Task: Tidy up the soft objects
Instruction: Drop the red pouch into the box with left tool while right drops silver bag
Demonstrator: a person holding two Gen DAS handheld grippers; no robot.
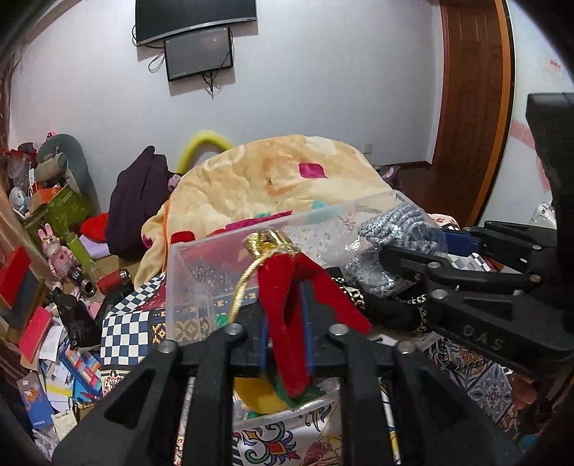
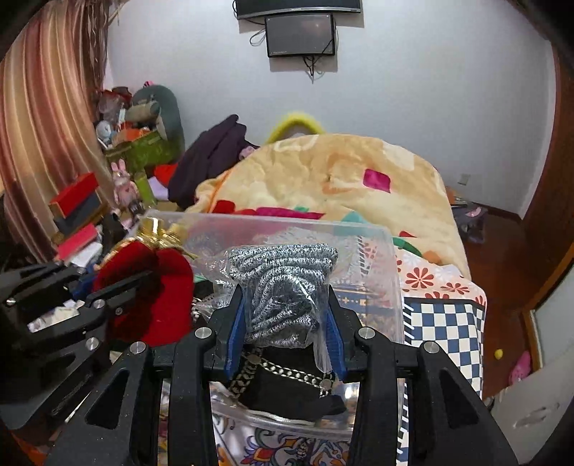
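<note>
Both items look light and squashy: the red velvet ornament [image 1: 287, 304] compresses flat, while the grey knit bundle [image 2: 283, 286] sits in slippery clear plastic, so grab it mid-body. Left gripper [image 1: 286, 322] is pinched on the ornament, right gripper [image 2: 285, 322] is clamped round the bundle, both over the clear bin [image 2: 391, 272]

black chained item [image 2: 287, 387] half hidden under grey knit bundle [image 2: 283, 286], tv [image 1: 195, 18] cut off at top

Black tool [image 2: 285, 322], blue pads [image 2: 235, 331], silver screws.
</note>
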